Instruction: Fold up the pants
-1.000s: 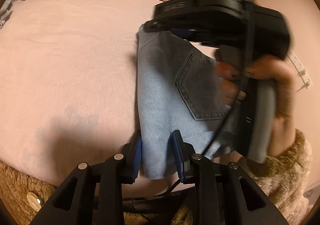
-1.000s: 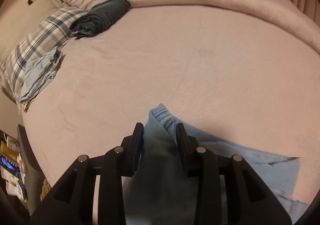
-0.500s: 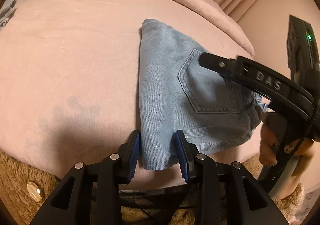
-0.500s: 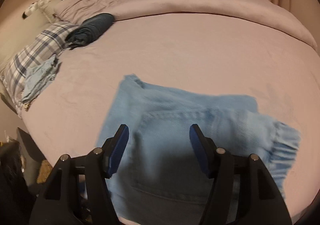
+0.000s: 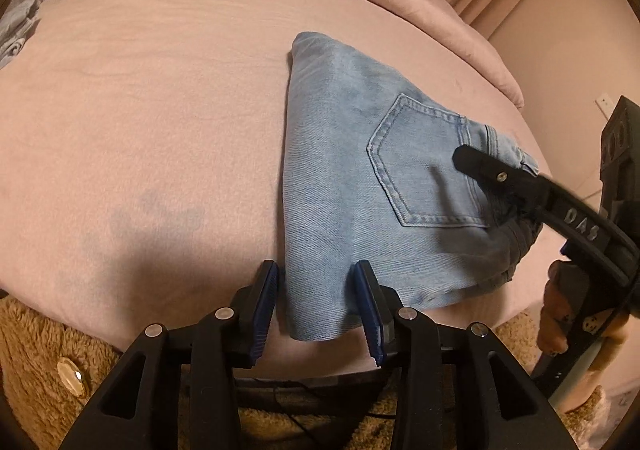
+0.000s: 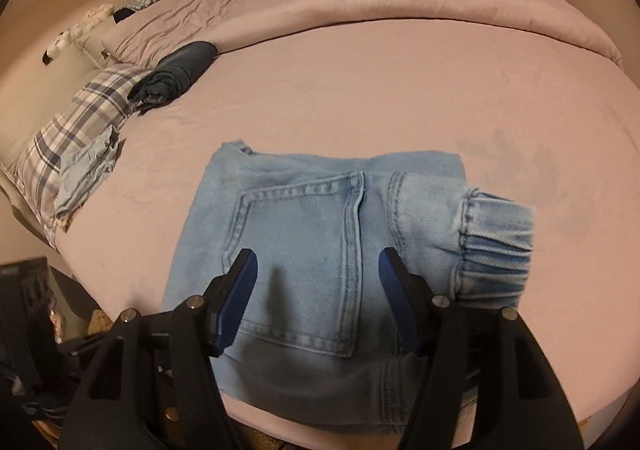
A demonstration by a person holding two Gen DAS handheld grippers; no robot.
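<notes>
**Jeans folded, grippers letting go**

Jeans point(image 6: 316, 250) lie in a compact folded stack on the pink bed point(image 6: 400, 89), near its front edge, back pocket point(image 6: 296, 262) facing up and an elastic cuff point(image 6: 496, 246) sticking out on one side. The right gripper point(image 6: 318, 298) hangs over the pocket with its fingers spread wide and nothing between them; whether the tips touch the denim cannot be told. The left gripper point(image 5: 316, 302) sits low at the near corner of the stack, its fingers partly open on either side of that corner without pinching it.

Judging by the tidy shape, the fold looks essentially done, and the step in hand seems to be releasing and finishing. To do that well, the left gripper should back straight out along the bed so the corner does not lift or drag. The right gripper should rise vertically, keeping its pads clear of the pocket seam. If a tidier result is wanted, the protruding cuff could be nudged in or pressed flat, with a light push from the outside inwards so the layers below do not slide.

A dark rolled garment point(image 6: 176, 75) and a plaid pillow point(image 6: 76, 125) lie well apart, at the far side.
</notes>
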